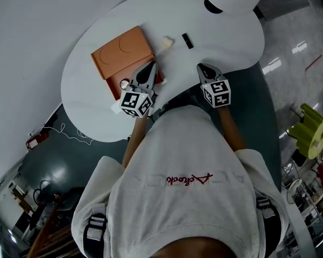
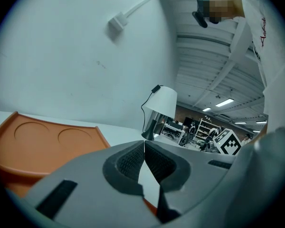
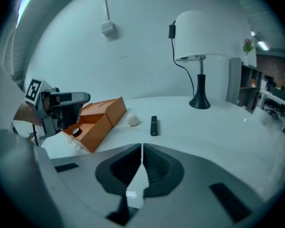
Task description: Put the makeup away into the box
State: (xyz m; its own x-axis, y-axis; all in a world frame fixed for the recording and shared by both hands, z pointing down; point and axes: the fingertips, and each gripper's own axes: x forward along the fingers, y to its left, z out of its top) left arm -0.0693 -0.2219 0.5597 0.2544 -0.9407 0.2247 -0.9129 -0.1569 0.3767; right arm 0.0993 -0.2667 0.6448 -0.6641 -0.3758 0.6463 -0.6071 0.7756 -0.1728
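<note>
Jaws shut, empty on L gripper (image 1: 149, 67) & R gripper (image 1: 202, 67); R should open before reaching black tube (image 1: 187, 40) near box (image 1: 124, 52).

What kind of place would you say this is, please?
Likely a lab or workshop, not a home: the white table and lamp stand by a plain wall, with shelving and ceiling strip lights beyond.

The person wears a white short-sleeved shirt (image 1: 188, 155) with red script (image 1: 189, 180) across it and dark-striped bands (image 1: 96, 226) near the shoulders. The left gripper (image 1: 151, 64) and right gripper (image 1: 200, 66) are grey with dark ribbed pads (image 3: 157, 167). Each carries a cube (image 1: 217, 93) of black-and-white square markers.
</note>
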